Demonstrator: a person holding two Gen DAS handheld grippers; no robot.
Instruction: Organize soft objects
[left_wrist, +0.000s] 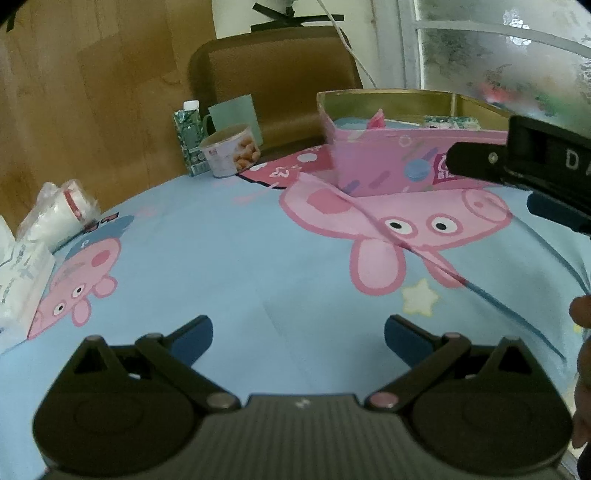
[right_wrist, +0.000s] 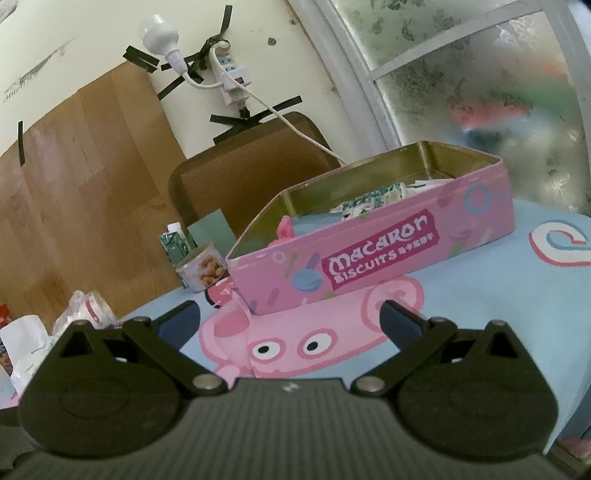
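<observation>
**Both grippers empty above the cartoon cloth, soft things in the pink tin**

The landmark is the pink biscuit tin (right_wrist: 373, 254), lidless, standing on the blue cartoon-pig tablecloth (left_wrist: 229, 258). Inside it lie soft things: a pink piece (right_wrist: 285, 228) pokes up at the tin's near left corner, a pale blue layer (left_wrist: 354, 122) lies under it, and a green-and-white patterned pack (right_wrist: 373, 197) sits toward the tin's far right — what each one is cannot be told.

The left gripper (left_wrist: 298, 334) hangs over bare cloth in front of the tin, its blue-tipped fingers (left_wrist: 194, 334) spread wide with nothing between them. The right gripper (right_wrist: 290, 319) sits nearer the tin, just before its front wall, jaws likewise wide apart and empty; in the left wrist view its black body shows at the tin's right end.

Left of the tin, near the table's far edge, stand a snack cup (left_wrist: 231, 151), a green drink carton (left_wrist: 189, 138) and a pale green card (left_wrist: 236, 114), close together. Further left of the tin lie a crinkled plastic bag (left_wrist: 61, 210) and a white tissue pack (left_wrist: 20, 280). Behind the tin stands a brown chair (left_wrist: 273, 77).
</observation>
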